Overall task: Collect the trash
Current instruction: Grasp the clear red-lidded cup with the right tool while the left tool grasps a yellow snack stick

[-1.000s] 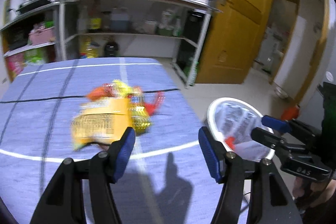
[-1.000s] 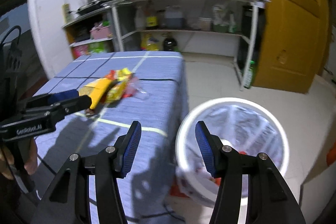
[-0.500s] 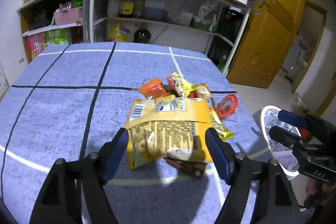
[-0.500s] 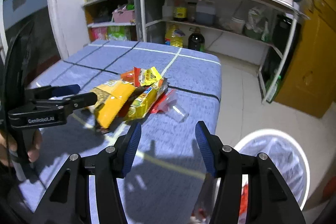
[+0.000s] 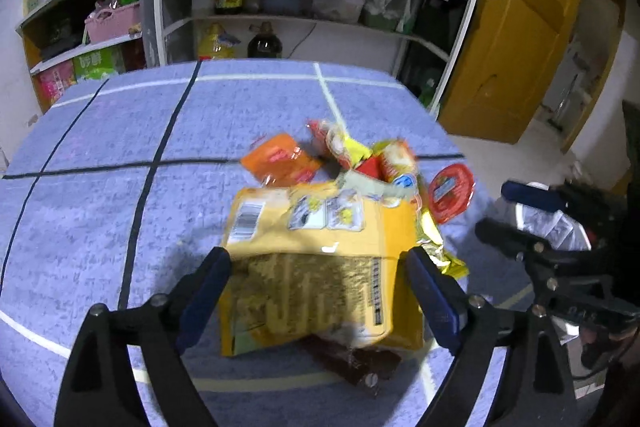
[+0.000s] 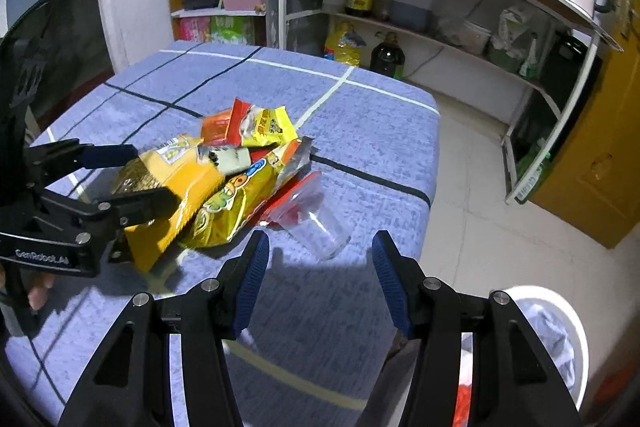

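A heap of snack wrappers lies on the blue checked tablecloth (image 5: 100, 187). Its biggest piece is a yellow bag (image 5: 320, 267), over a dark brown wrapper (image 5: 352, 359). Behind it are an orange packet (image 5: 280, 163) and a round red lid (image 5: 452, 191). My left gripper (image 5: 316, 291) straddles the yellow bag's near end; its jaws are opening, one on each side of the bag. From the right wrist, the left gripper (image 6: 138, 179) shows around the yellow bag (image 6: 180, 183). My right gripper (image 6: 324, 279) stands open just short of a clear plastic cup (image 6: 320, 223) lying on its side.
A white bin (image 6: 548, 339) with a plastic liner stands on the floor off the table's right corner. Metal shelves (image 5: 312, 19) with bottles and pots line the back wall. A yellow door (image 5: 520, 47) is at the right. A hand (image 6: 38, 295) holds the left gripper.
Both grippers swung from the bin side toward the wrapper heap and sank. The left jaws widened and now flank the yellow bag. The right gripper came over the table edge near the cup.
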